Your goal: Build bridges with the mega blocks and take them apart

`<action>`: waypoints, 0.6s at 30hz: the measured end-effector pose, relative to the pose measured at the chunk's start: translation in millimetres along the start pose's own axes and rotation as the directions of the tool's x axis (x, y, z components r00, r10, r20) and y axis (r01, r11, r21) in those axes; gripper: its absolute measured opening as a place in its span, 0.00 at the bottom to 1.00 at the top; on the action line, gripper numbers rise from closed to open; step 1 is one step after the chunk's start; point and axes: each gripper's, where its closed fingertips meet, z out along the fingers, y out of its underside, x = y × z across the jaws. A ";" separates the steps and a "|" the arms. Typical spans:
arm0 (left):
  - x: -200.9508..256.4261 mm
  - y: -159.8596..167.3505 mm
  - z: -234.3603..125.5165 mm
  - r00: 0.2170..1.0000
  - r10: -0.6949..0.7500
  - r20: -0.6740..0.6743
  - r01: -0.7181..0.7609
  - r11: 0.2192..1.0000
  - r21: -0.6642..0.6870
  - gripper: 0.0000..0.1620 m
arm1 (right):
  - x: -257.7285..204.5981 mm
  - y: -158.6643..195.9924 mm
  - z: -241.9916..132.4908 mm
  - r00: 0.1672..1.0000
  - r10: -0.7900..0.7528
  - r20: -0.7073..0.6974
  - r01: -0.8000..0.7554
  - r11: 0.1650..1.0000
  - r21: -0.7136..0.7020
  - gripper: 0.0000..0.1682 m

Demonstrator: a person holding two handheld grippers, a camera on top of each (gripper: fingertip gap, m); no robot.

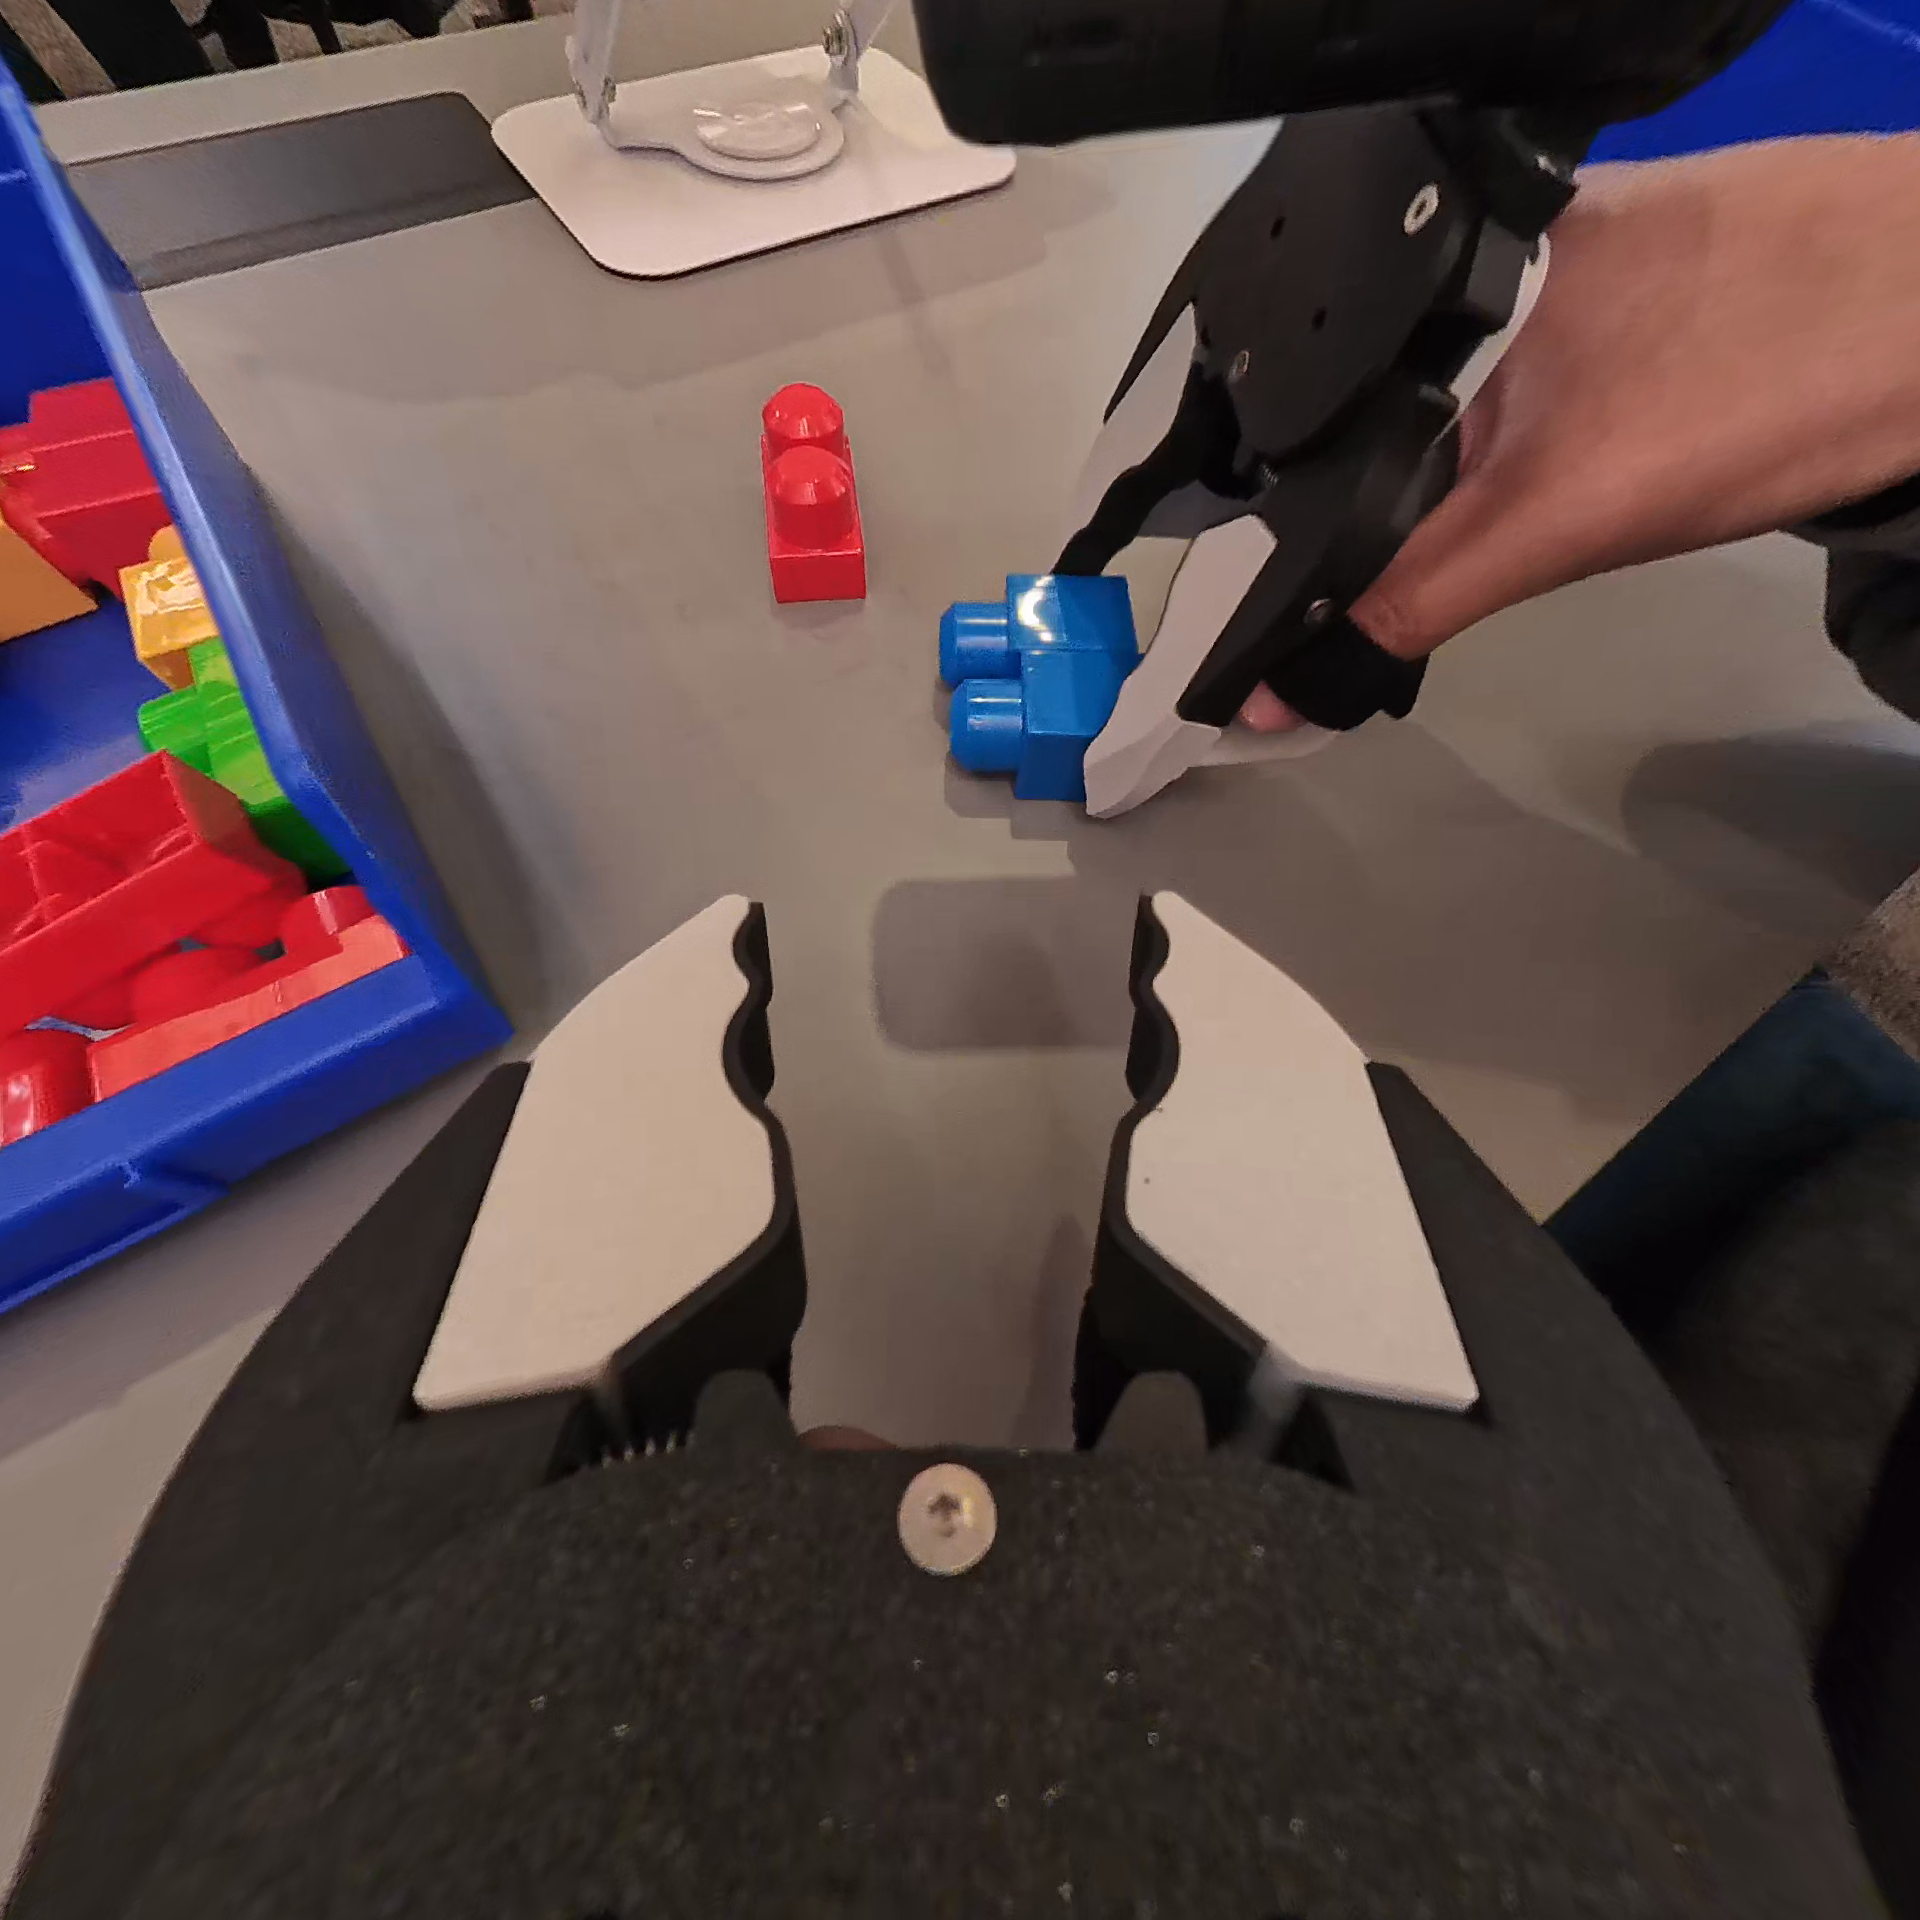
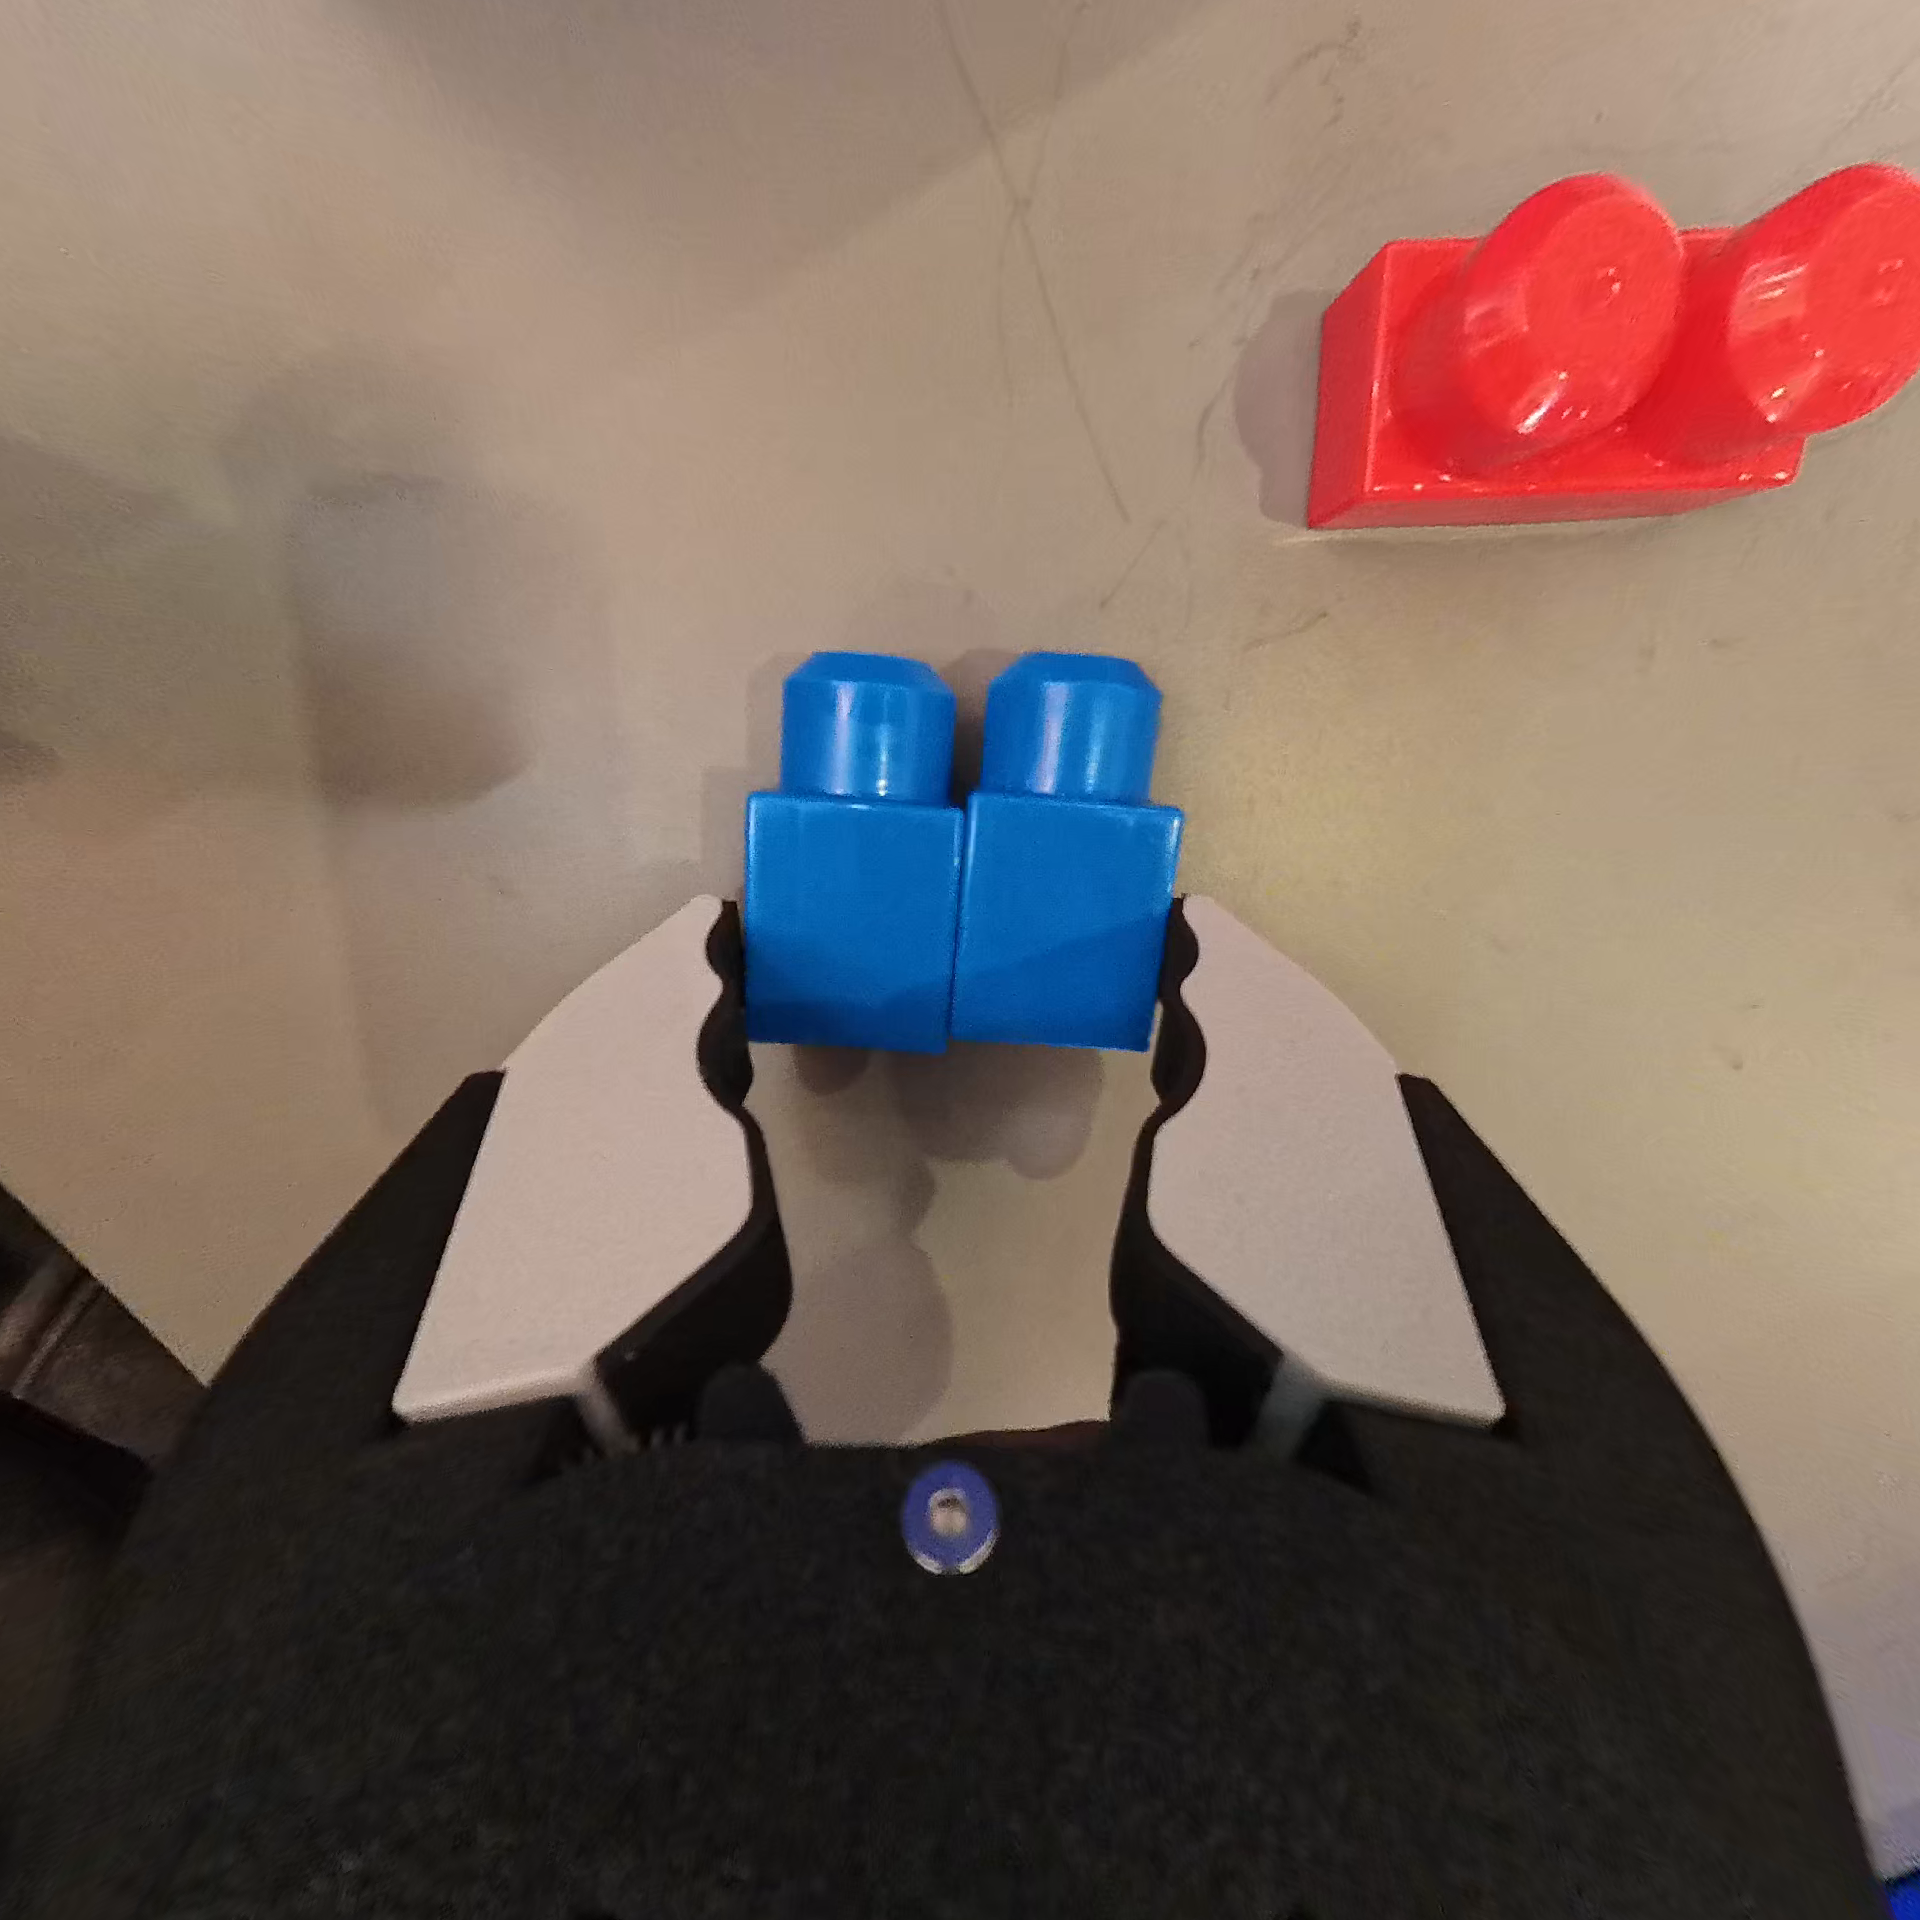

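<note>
A blue two-stud block point(image 1: 1049, 675) lies on its side on the grey table point(image 1: 582, 727), studs pointing left. My right gripper point(image 1: 1091, 681) is shut on its two ends; in the right wrist view the gripper point(image 2: 956, 920) grips the block point(image 2: 961, 914) at the fingertips, low over the table. A red two-stud block point(image 1: 816, 509) stands upright a little to the far left of it, and shows in the right wrist view point(image 2: 1558, 364) at upper right. My left gripper point(image 1: 951, 914) is open and empty, nearer the table's front edge.
A blue bin point(image 1: 312, 810) at the left holds several red, green, yellow and orange blocks point(image 1: 156, 904). A white stand point(image 1: 748, 156) and a dark mat point(image 1: 291, 177) lie at the back. A person's hand point(image 1: 1662, 416) holds the right gripper.
</note>
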 end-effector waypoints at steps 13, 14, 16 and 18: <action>10.3 2.7 6.6 0.999 0.013 -0.048 -0.014 1.000 -0.023 0.41 | 5.9 -2.6 -0.2 1.000 -0.008 0.003 0.009 0.998 -0.068 0.48; 10.7 3.1 6.9 0.999 0.012 -0.050 -0.014 1.000 -0.024 0.41 | 5.7 -1.4 0.7 1.000 -0.007 0.010 0.008 0.997 -0.081 0.48; 11.1 4.6 7.4 0.998 0.013 -0.054 -0.014 0.999 -0.030 0.41 | 3.2 -0.8 2.3 0.999 -0.008 0.033 0.011 0.996 -0.088 0.45; 11.7 5.6 7.6 0.998 0.020 -0.055 -0.022 0.999 -0.034 0.41 | 2.3 -0.7 2.4 0.999 -0.019 0.043 0.022 0.996 -0.088 0.45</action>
